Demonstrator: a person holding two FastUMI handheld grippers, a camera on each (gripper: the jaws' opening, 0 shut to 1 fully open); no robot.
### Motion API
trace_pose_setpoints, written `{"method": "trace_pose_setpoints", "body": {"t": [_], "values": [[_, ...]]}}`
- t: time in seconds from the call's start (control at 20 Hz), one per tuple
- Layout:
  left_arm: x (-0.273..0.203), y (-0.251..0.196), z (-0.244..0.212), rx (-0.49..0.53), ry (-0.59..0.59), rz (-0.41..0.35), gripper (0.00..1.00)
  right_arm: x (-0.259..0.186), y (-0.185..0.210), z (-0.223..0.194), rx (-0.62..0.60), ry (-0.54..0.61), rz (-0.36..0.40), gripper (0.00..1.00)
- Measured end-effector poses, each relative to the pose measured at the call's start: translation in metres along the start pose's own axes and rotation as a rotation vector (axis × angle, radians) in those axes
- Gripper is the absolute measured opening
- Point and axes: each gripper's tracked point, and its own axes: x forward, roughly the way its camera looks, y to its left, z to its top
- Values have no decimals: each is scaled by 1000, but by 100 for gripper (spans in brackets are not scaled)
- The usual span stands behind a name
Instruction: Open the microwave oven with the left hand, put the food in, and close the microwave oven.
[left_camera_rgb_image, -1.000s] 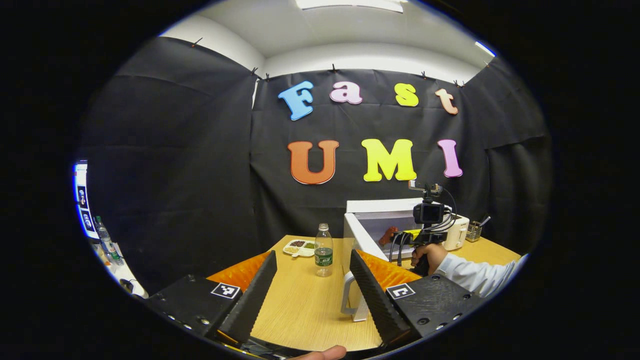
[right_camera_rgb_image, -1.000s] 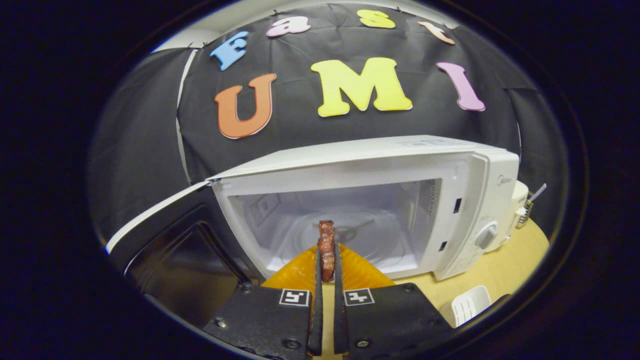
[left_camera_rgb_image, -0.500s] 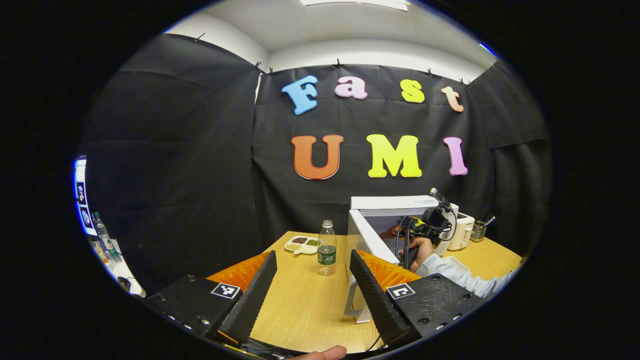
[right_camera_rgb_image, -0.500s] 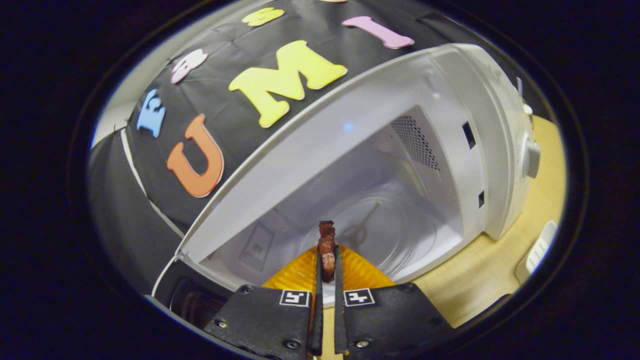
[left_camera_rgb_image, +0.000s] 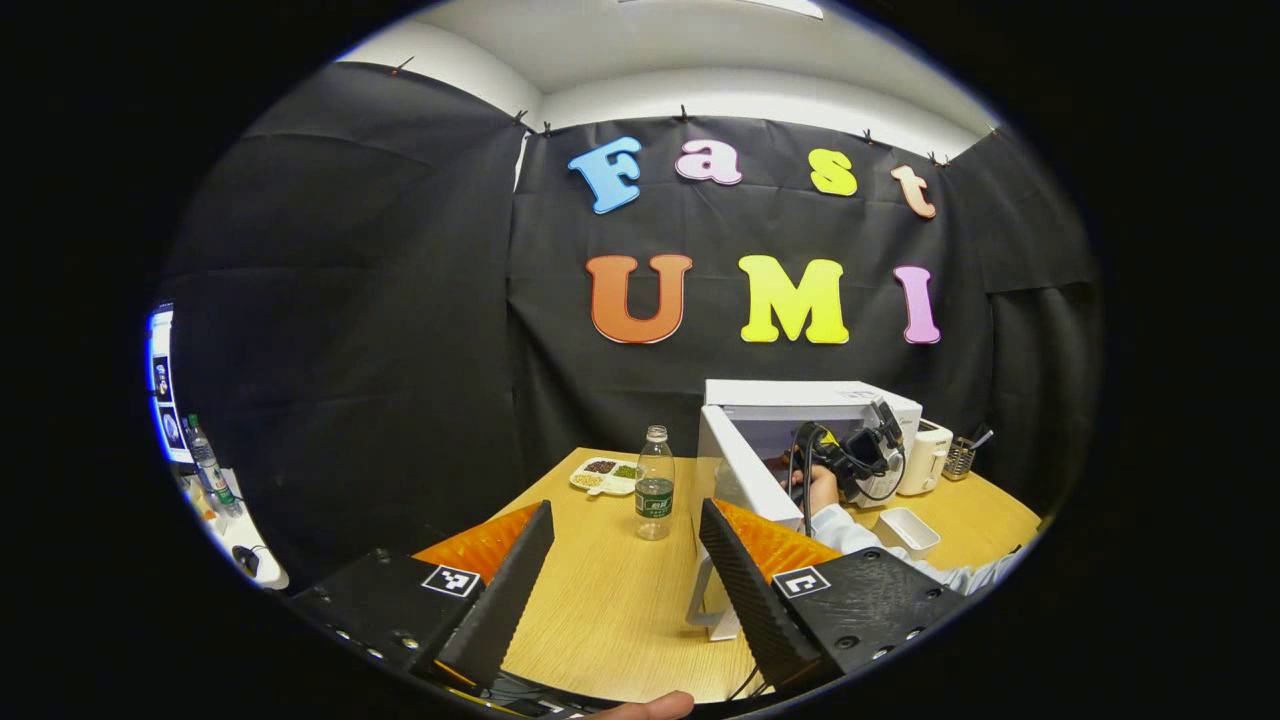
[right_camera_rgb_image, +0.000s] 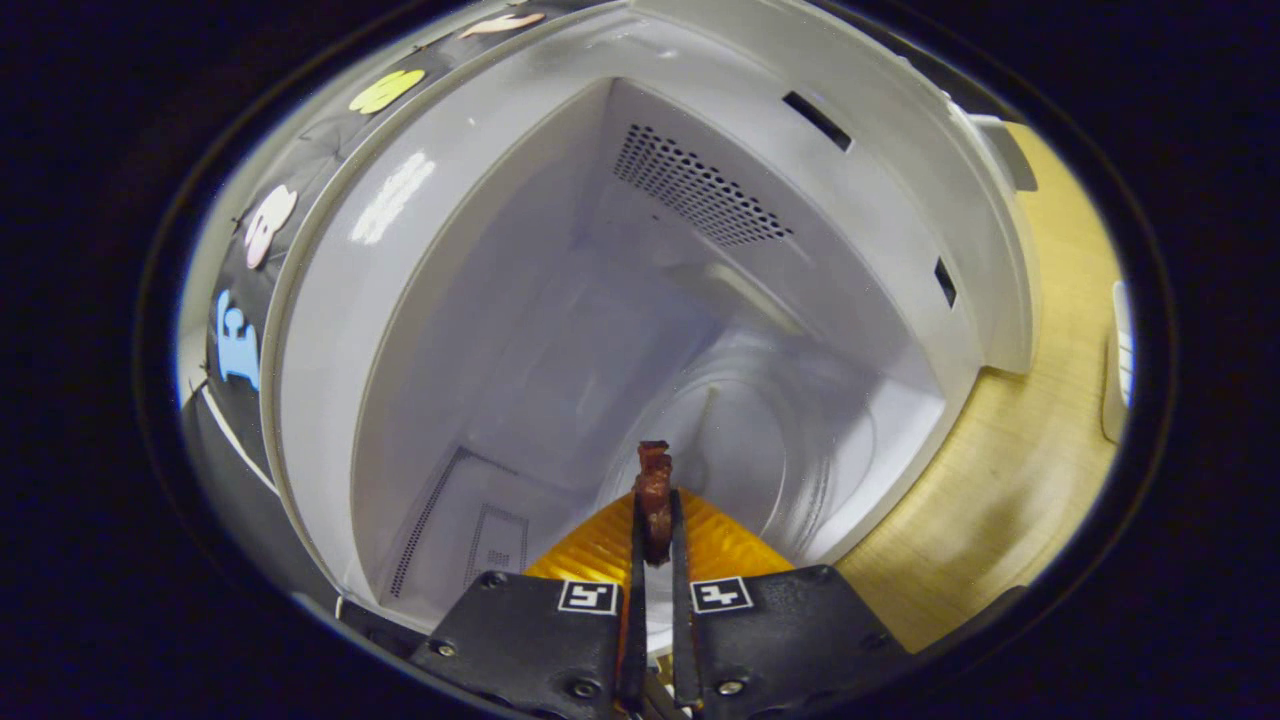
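Left gripper view: left gripper (left_camera_rgb_image: 625, 560) held low over the wooden worktop (left_camera_rgb_image: 600, 610), fingers (left_camera_rgb_image: 500, 590) spread wide with nothing between them; a clear water bottle (left_camera_rgb_image: 654, 496) stands upright just beyond the gap; a small divided dish (left_camera_rgb_image: 605, 476) of food bits lies behind it near the far edge; the white microwave oven (left_camera_rgb_image: 800, 400) sits right of centre, its door (left_camera_rgb_image: 735, 485) swung out toward the camera, the door handle (left_camera_rgb_image: 705, 595) just beside the right-hand finger; farther off, the other gripper (left_camera_rgb_image: 850, 460) and the hand (left_camera_rgb_image: 822, 490) holding it are at the oven mouth, white sleeve (left_camera_rgb_image: 880, 545) trailing back; a shallow white tray (left_camera_rgb_image: 905, 530) lies on the worktop in front of the oven; a white toaster (left_camera_rgb_image: 925, 455) and a utensil holder (left_camera_rgb_image: 960, 458) stand to its right.

Right gripper view: right gripper (right_camera_rgb_image: 655, 520) tilted, reaching into the oven cavity; fingers nearly closed, clamped on a reddish-brown piece of food (right_camera_rgb_image: 655, 490) that sticks out past the tips; the glass turntable (right_camera_rgb_image: 760, 440) lies just beyond; perforated vent (right_camera_rgb_image: 700, 190) on the cavity wall.
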Motion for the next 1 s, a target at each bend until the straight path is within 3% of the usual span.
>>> {"method": "trace_pose_setpoints", "body": {"t": [0.05,0.15,0.25,0.3,0.35,0.85,0.9,0.95,1.0], "values": [[0,-2,0,-2,-1,-5,90,1,-4,-1,-62,-2,-32,16],[2,-5,-3,-6,8,-11,90,-5,-16,4,-188,-13,-93,58],[2,-8,-3,-5,10,-14,90,-2,-19,2,-234,-20,-77,100],[1,-8,-3,-5,9,-16,90,-7,-22,4,-243,-21,-84,89],[0,-9,-2,-6,6,-16,90,-12,-24,7,-262,-32,-88,100],[-1,-4,-17,-45,21,-12,90,-109,4,35,-501,-31,67,100],[-1,-3,-20,-57,26,-11,90,-121,8,41,-531,-43,80,89],[-1,-5,-22,-68,27,-17,90,-134,9,51,-556,-62,88,100],[0,-6,-24,-75,27,-25,90,-148,12,59,-578,-81,100,88]]}}
